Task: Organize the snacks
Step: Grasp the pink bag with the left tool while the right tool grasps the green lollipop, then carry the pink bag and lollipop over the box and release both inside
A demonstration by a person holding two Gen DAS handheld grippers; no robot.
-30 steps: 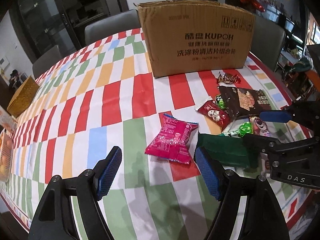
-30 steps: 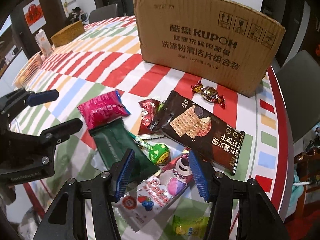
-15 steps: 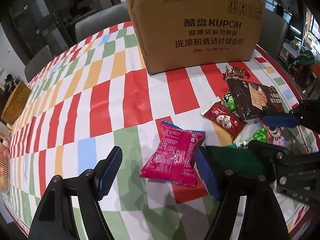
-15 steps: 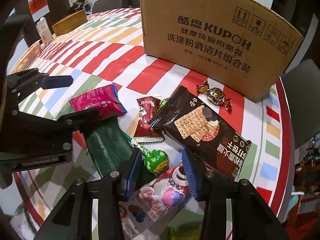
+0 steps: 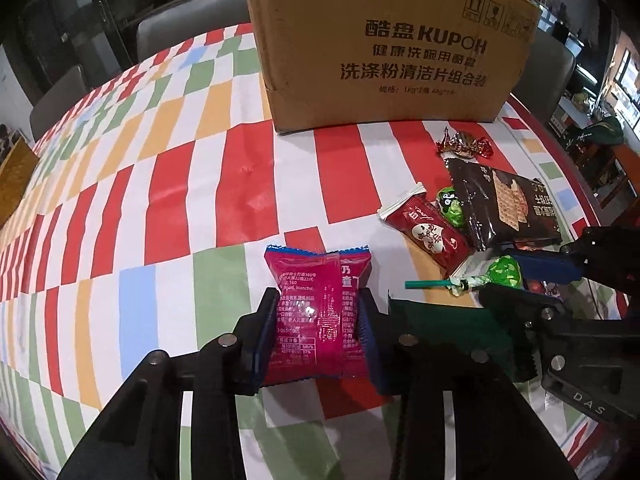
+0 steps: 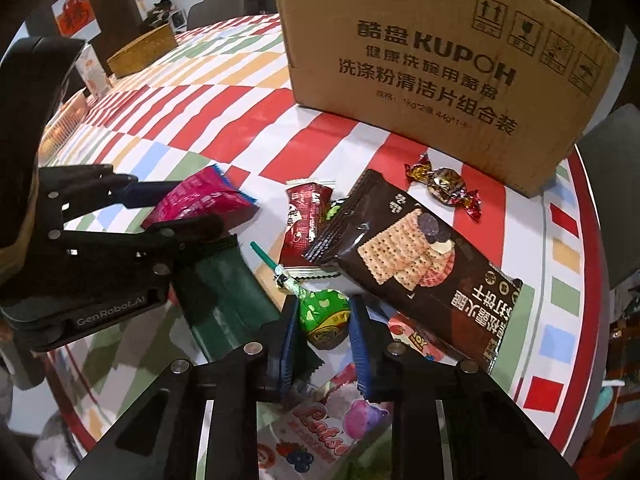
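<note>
Left wrist view: the left gripper point(image 5: 316, 322) has just been closing and now pinches the pink snack packet point(image 5: 316, 312) on the checked tablecloth point(image 5: 168, 200), near the cardboard box point(image 5: 384, 48). To its right, the right gripper point(image 6: 322, 322), also closing, squeezes the green lollipop point(image 6: 324, 314) beside the dark cracker pack point(image 6: 416, 252).

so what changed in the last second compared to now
Both grippers have just been closing. The left gripper came down over the pink snack packet and its jaws now press its sides. The right gripper closed on the green lollipop. The cardboard box, cracker pack and wrapped candy stayed put.
</note>
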